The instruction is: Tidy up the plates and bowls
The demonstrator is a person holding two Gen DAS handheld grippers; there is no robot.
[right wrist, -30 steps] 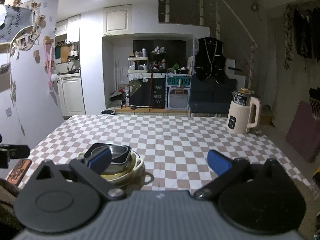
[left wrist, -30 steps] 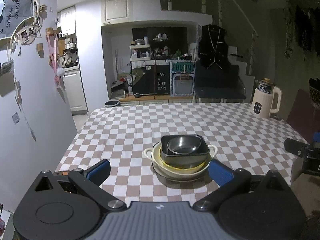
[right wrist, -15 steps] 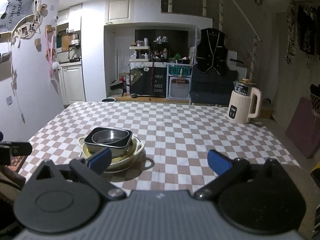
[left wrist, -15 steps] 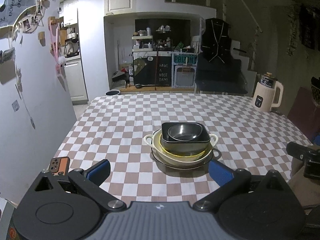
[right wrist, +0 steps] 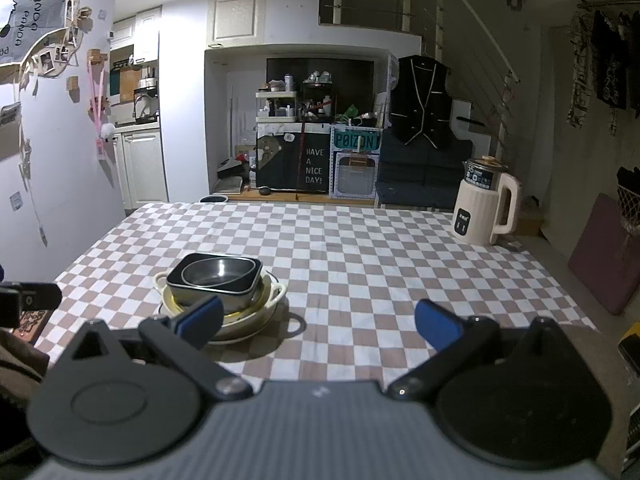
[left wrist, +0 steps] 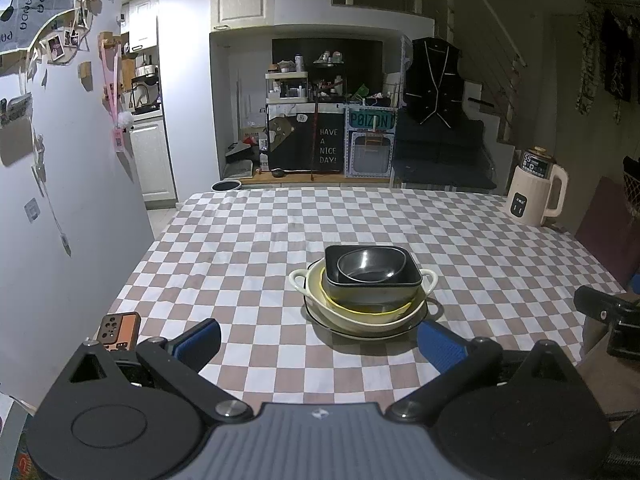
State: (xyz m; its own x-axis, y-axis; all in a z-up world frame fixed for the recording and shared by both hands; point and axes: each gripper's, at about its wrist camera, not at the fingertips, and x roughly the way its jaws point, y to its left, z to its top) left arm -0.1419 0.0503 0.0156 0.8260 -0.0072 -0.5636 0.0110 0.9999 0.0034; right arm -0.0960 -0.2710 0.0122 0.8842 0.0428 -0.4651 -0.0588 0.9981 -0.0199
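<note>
A stack of dishes stands on the checkered tablecloth point(left wrist: 256, 248). A round dark bowl point(left wrist: 370, 266) sits in a black square bowl point(left wrist: 374, 284), over a yellow-rimmed dish, a cream two-handled dish point(left wrist: 362, 314) and a dark plate at the bottom. The stack also shows in the right wrist view point(right wrist: 220, 280). My left gripper point(left wrist: 318, 342) is open and empty, just short of the stack. My right gripper point(right wrist: 318, 326) is open and empty, to the right of the stack, its left finger point(right wrist: 200, 320) overlapping the stack's front.
A cream electric kettle point(left wrist: 536, 190) point(right wrist: 486, 204) stands at the table's far right. A phone in an orange case point(left wrist: 118, 330) lies at the near left edge. A white wall runs along the left. A maroon chair back point(left wrist: 608, 232) is at the right.
Both grippers have drawn back and risen a little from the stack, staying open. The phone at the left edge has come into view. The stack has not moved.
</note>
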